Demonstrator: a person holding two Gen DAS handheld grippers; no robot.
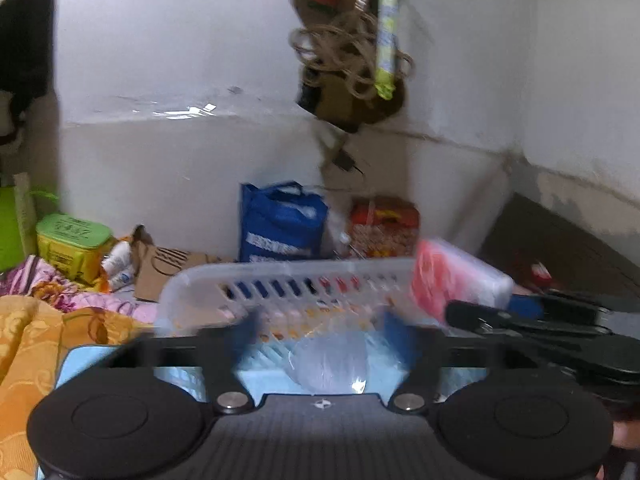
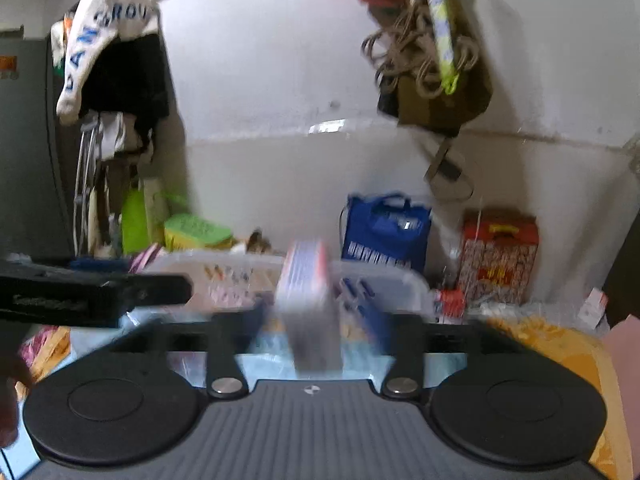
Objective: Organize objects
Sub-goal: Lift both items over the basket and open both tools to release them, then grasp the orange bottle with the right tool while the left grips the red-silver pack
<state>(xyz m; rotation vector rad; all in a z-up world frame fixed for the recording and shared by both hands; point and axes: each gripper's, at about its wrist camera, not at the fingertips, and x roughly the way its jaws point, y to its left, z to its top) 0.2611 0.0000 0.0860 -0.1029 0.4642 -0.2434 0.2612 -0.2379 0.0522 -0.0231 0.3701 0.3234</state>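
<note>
in the left wrist view our left gripper (image 1: 320, 328) stands with its blue fingers (image 1: 244, 332) wide apart and nothing pressed between them; only a clear crumpled wrapper (image 1: 328, 364) lies low in the gap. straight ahead of it sits the translucent slotted basket (image 1: 288, 284), its long axis running across the view from left to right. at the basket's right end a flat pink packet (image 1: 444, 284) stands on edge, tilted, touching the rim. our right gripper (image 1: 520, 320) reaches in from the right, just beside that packet, so we judge the right hand to be the nearer one to it.

in the right wrist view our right gripper (image 2: 320, 320) is also spread open. the flat packet (image 2: 310, 300) stands upright in the gap between the fingers, edge-on toward us, its long axis running away toward the basket (image 2: 384, 284); the blur keeps us from saying whether either pad touches it, though neither seems to press. the basket lies directly behind the packet. our left gripper (image 2: 120, 296) shows at the basket's left.
</note>
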